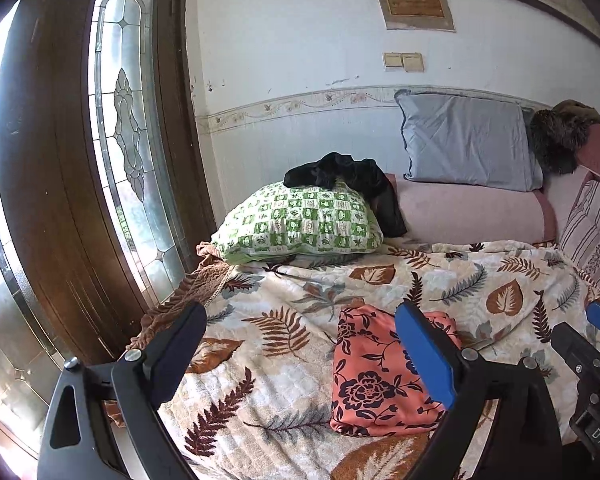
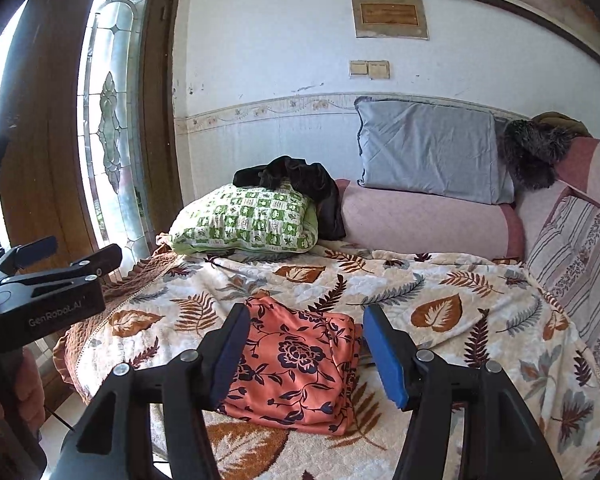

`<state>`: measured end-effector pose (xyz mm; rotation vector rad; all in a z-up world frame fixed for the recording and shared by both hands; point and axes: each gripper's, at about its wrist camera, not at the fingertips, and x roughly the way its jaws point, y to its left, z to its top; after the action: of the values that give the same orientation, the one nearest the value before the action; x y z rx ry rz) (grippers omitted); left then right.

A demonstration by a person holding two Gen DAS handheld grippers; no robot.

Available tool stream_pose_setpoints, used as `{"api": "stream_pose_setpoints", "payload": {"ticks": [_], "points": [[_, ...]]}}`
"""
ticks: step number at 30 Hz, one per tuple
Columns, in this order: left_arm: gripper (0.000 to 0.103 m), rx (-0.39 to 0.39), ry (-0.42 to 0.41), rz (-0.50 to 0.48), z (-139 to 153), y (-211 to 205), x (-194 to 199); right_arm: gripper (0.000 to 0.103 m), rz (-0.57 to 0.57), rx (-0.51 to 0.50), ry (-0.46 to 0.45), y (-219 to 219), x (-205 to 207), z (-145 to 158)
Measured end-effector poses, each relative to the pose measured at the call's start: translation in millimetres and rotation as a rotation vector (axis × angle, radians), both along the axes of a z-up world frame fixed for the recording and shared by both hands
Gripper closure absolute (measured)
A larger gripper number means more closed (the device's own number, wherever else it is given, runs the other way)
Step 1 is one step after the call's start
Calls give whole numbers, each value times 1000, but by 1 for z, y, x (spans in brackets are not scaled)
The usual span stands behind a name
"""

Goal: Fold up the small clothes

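A folded orange garment with dark flowers (image 1: 374,376) lies on the leaf-patterned blanket (image 1: 284,292); it also shows in the right wrist view (image 2: 296,368). My left gripper (image 1: 300,328) is open and empty above the blanket, left of the garment. My right gripper (image 2: 306,326) is open and empty, held just above the garment with a finger on each side. The right gripper shows at the right edge of the left wrist view (image 1: 592,340). The left gripper shows at the left of the right wrist view (image 2: 72,256). A black garment (image 1: 348,184) lies crumpled on a green checked pillow (image 1: 300,224).
A grey pillow (image 1: 468,144) leans on the wall over a pink bolster (image 1: 472,212). A dark furry item (image 1: 560,140) sits at the back right. A striped cushion (image 1: 592,232) is on the right. A wooden door with glass panels (image 1: 120,120) stands left of the bed.
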<state>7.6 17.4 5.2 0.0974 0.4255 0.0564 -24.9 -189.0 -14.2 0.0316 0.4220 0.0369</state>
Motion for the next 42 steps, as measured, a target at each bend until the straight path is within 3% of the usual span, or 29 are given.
{"api": "stream_pose_setpoints", "payload": {"ticks": [13, 42], "points": [[7, -7, -38, -8, 16, 3, -16, 40, -12, 7, 11, 4, -9, 5], [7, -24, -65, -10, 24, 7, -21, 40, -23, 13, 29, 2, -4, -2]]}}
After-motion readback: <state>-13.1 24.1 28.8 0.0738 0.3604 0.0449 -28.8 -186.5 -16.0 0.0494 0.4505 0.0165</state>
